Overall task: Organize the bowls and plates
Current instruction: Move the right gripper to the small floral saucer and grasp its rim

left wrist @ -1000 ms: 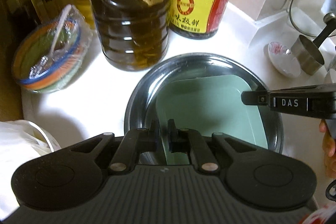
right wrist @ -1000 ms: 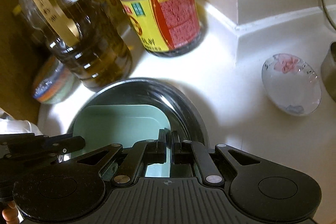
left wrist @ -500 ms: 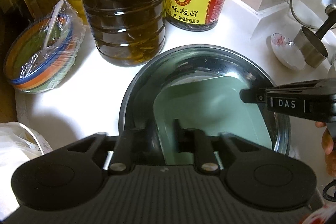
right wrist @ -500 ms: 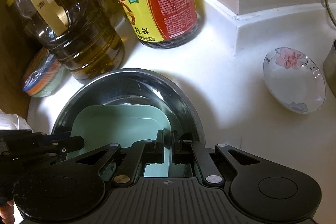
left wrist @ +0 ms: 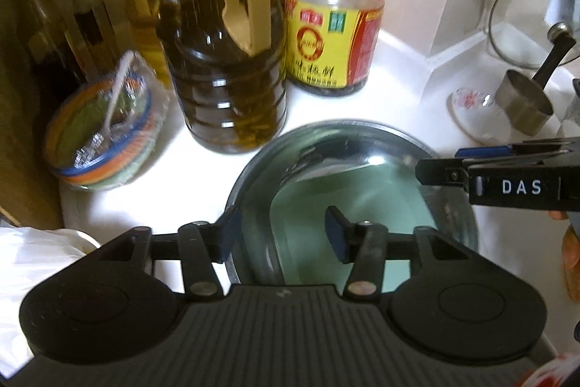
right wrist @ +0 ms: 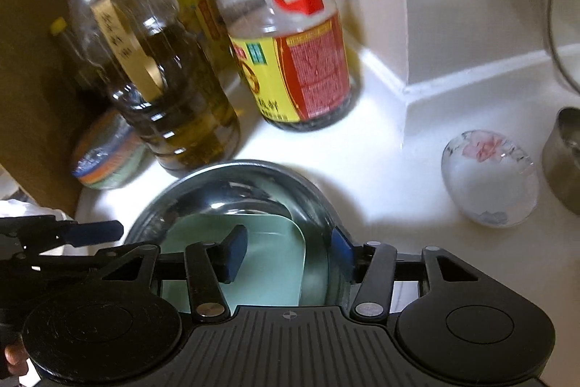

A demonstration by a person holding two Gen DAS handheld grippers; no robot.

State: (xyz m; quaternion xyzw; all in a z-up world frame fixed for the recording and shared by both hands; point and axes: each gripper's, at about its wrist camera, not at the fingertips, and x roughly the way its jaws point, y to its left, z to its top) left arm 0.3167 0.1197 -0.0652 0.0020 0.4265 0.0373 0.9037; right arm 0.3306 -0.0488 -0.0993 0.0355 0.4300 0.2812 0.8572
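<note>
A steel bowl (left wrist: 326,147) rests on the white counter with a pale green square plate (left wrist: 362,205) lying inside it; both also show in the right wrist view, the bowl (right wrist: 253,176) and the plate (right wrist: 268,260). My left gripper (left wrist: 281,236) is open, its jaws astride the bowl's left rim. My right gripper (right wrist: 290,251) is open, its jaws astride the bowl's right rim. A small white flowered dish (right wrist: 487,176) sits to the right on the counter.
A large oil bottle (left wrist: 224,71) and a red-capped sauce bottle (left wrist: 330,35) stand just behind the bowl. A wrapped stack of coloured bowls (left wrist: 101,136) sits at left. A steel measuring cup (left wrist: 525,104) and a glass lid (left wrist: 533,13) are at right.
Both grippers were shut on the bowl's rim and have opened. The bowl with the green plate has come to rest on the counter.
</note>
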